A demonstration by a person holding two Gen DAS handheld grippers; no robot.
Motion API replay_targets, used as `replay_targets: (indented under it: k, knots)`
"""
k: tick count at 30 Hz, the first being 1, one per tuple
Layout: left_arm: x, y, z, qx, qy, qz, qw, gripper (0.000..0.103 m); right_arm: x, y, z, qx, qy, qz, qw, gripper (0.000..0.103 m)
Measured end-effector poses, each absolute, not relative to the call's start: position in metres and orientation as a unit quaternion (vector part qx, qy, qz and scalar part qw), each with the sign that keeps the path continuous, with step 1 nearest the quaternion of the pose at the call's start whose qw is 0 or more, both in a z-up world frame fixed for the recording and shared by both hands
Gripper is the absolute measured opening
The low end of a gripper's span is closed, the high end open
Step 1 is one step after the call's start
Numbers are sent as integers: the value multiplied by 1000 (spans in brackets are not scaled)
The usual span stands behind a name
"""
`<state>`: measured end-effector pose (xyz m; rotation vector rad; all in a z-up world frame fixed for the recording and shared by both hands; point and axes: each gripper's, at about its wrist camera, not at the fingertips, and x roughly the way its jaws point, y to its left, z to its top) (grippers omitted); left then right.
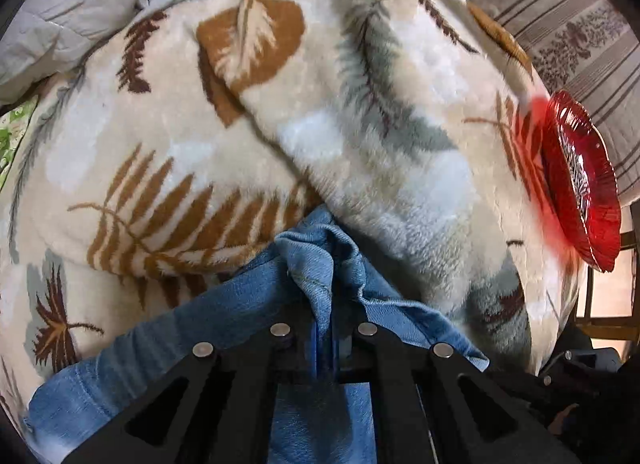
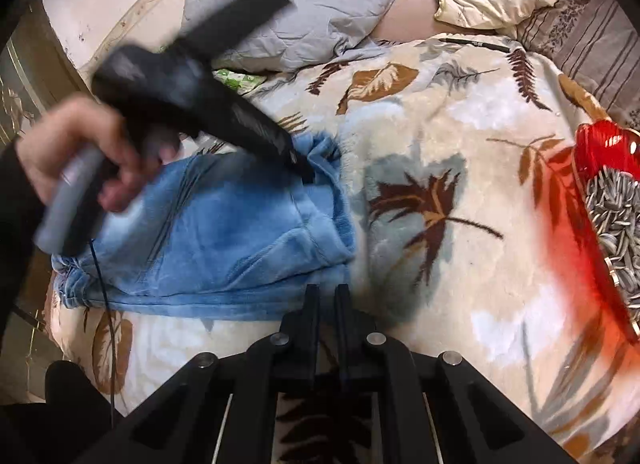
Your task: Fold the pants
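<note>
The blue denim pants lie folded on a cream leaf-print blanket. My left gripper is shut on a bunched edge of the pants; in the right wrist view it shows blurred, held by a hand, with its tips at the pants' upper right corner. My right gripper is shut and empty, just off the pants' lower right edge, above the blanket.
A red glass dish with sunflower seeds sits on the blanket at the right, also in the left wrist view. A grey quilted cover and pillows lie at the back. The bed edge is at the left.
</note>
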<state>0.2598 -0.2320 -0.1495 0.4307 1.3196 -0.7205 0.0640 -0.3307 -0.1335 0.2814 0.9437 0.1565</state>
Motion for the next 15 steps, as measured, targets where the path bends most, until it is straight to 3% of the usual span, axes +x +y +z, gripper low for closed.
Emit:
replay_targets:
  k: [2,3,4,6,7,10,15]
  knots:
    - [260,-228,-144,180,596,-329,710,6,63,-332,-133,137,454,83,876,8]
    - [261,-222,-137,174,592,-326,716,23,63,-333,-132,138,455,86,876,9]
    - [263,-217,-131,171,590,-322,721,61,61,-332,-130,137,452,88,877,9]
    - [262,-198,-112,152,564,-307,751,99,54,-329,-126,132,447,91,880,12]
    - [261,-187,-102,139,548,-306,766,99,52,-327,-123,125,444,89,883,21]
    - [260,-150,-81,99,540,-303,779,99,45,-320,-113,109,436,82,889,87]
    - [243,-96,-60,59,530,-288,795,99,44,-313,-97,98,410,84,903,88]
